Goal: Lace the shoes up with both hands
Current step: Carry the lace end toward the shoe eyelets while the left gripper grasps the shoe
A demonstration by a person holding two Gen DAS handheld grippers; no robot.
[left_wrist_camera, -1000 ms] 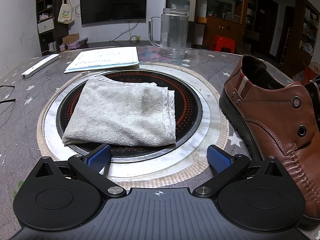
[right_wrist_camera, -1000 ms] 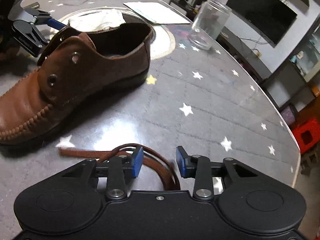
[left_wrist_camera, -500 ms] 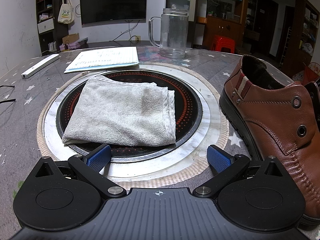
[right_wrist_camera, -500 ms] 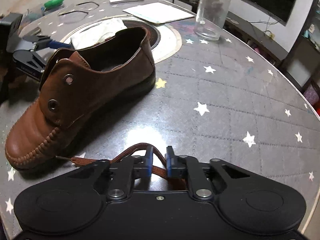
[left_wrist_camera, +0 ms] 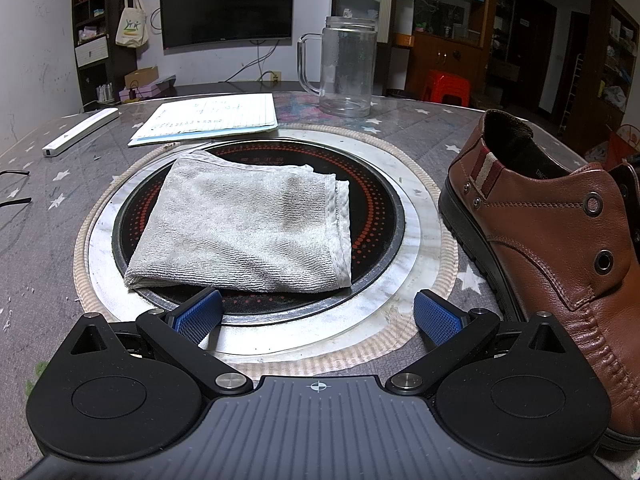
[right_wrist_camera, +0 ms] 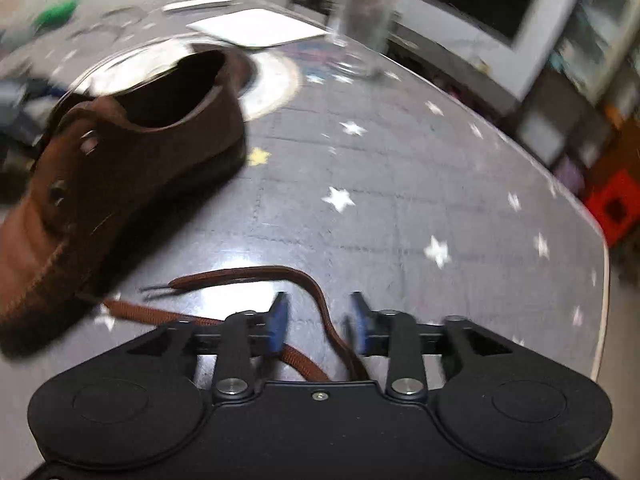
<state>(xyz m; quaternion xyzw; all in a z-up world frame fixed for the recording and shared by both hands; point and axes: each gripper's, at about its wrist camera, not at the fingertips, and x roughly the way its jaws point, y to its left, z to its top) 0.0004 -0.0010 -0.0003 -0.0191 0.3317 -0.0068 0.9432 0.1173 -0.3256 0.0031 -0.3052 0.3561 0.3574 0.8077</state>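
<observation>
One brown leather shoe (left_wrist_camera: 560,248) with two metal lace holes on its side stands on the grey star-patterned table (right_wrist_camera: 400,200), just right of the one folded grey towel (left_wrist_camera: 248,228). The left gripper (left_wrist_camera: 318,312) has its two blue fingers spread wide and holds nothing. The right gripper (right_wrist_camera: 316,320) is part open too, and one brown shoelace (right_wrist_camera: 256,274) runs loose between its fingers, lying on the table beside the shoe's toe.

Right gripper (right_wrist_camera: 318,322) stands parted over the brown lace (right_wrist_camera: 248,274); blurred brown shoe (right_wrist_camera: 112,184) at ten o'clock.
</observation>
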